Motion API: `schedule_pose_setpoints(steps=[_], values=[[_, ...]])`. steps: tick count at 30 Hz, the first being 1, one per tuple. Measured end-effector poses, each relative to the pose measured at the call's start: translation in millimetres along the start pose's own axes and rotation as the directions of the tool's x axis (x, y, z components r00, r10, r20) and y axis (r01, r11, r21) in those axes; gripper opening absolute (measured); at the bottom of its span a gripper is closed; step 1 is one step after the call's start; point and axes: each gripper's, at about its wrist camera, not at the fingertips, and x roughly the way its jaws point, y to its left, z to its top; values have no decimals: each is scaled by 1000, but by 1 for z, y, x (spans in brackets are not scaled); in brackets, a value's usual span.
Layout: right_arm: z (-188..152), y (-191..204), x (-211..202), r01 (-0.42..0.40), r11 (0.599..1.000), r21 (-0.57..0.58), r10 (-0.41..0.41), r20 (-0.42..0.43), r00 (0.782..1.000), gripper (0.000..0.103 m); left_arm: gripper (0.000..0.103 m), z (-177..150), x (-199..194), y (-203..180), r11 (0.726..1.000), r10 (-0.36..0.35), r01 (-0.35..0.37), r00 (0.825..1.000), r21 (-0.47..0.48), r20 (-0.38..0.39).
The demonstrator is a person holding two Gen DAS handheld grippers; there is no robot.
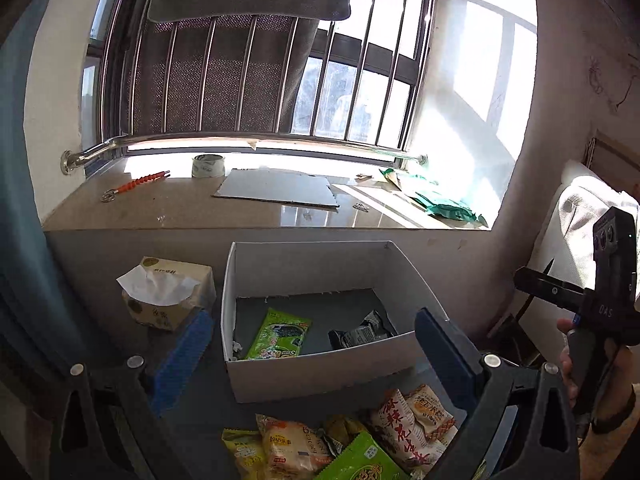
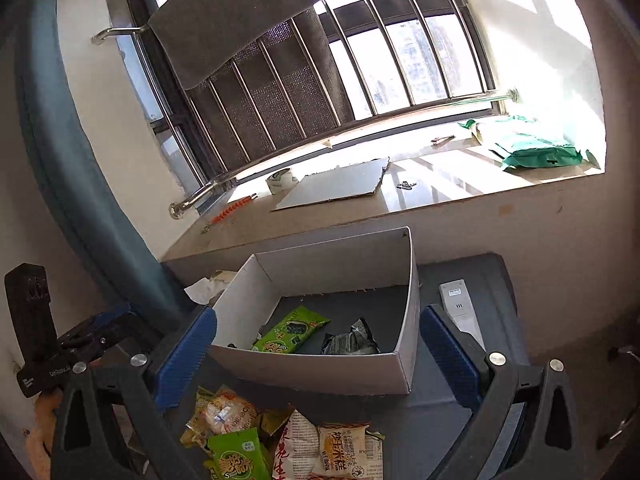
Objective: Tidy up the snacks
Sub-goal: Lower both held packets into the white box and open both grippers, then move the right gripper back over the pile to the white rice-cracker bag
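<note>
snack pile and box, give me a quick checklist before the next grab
1. Left tool open with nothing between its fingers: ok.
2. Right tool open with nothing between its fingers: ok.
3. White box upright, top open, room left inside: ok.
4. Already in the box: green packet and dark packet, both lying flat: ok.
5. Snack pile in front of the box, within view of both tools: ok, but the packets overlap, so picking just one may be tricky.
6. Remote beside the box, clear of the pile: ok.
</note>
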Motion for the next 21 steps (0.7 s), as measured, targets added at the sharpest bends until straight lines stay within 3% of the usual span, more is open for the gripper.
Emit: schedule_pose_setpoints(steps=[4, 8, 11, 14, 17, 21], values=[[-41, 11, -28, 47, 997, -67, -47, -3, 999, 103, 103, -33, -33, -8, 999, 49, -49, 999, 14, 11], [-86, 19, -49, 78, 992, -99, -80, -15, 997, 103, 103, -74, -52, -15, 1000, 5, -5, 1000, -4, -11], [-117, 22, -59, 121, 988, -91, -123, -20, 992, 103, 103, -102, -59, -21, 999, 26, -27, 999, -44, -28], [-144, 21, -65, 143, 987, -77, -146, -39, 988, 103, 103, -125, -66, -23, 994, -29, 26, 999, -102, -34], [-161, 16, -63, 124, 990, -68, -130, -92, 987, 103, 103, -138, -67, -24, 991, -45, 37, 997, -131, -57], [-166, 11, -62, 118, 992, -56, -123, -112, 986, 103, 103, -142, -71, -30, 995, -28, 22, 998, -100, -57]])
